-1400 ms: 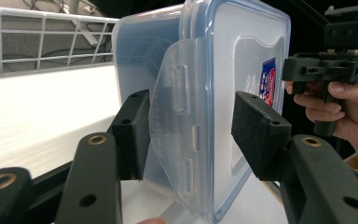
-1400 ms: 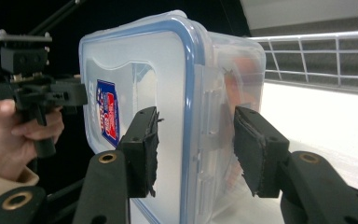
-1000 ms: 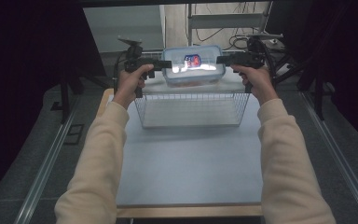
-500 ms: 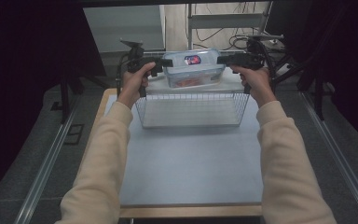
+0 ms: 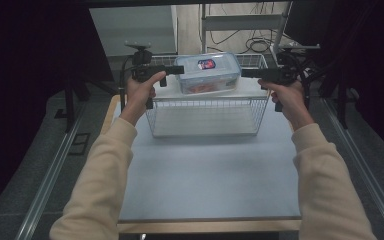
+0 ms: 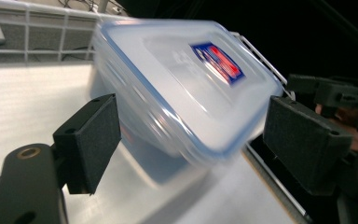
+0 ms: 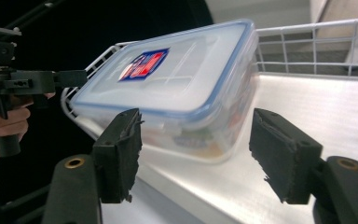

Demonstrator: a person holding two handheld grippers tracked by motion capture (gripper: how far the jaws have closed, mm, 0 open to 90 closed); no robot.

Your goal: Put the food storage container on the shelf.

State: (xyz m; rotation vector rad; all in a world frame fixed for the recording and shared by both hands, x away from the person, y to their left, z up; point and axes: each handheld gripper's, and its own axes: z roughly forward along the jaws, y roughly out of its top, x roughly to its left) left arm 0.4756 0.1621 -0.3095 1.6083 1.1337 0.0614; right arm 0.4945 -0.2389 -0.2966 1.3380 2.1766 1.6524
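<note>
Both grippers have drawn back from the ends of the lidded container since the earlier frames, and the box now sits a little lower, in the wire basket rather than pinched between them.

Nearest the camera in the high view, the person's forearms reach forward over the bare table (image 5: 205,175). Beyond them stands the wire basket (image 5: 205,117), with the left gripper (image 5: 176,70) at one end of the container (image 5: 207,75) and the right gripper (image 5: 245,73) at the other. Each gripper's own view shows its jaws spread wide, wider than the box end they frame, holding nothing. The container is blurred in the left gripper view and looks tilted, one end on the basket's rim; whether it rests flat cannot be told.

If the step in hand is releasing the box, doing it well probably means pulling both grippers straight outward at the same pace, pads kept clear of the lid's edge, so neither side nudges it.
</note>
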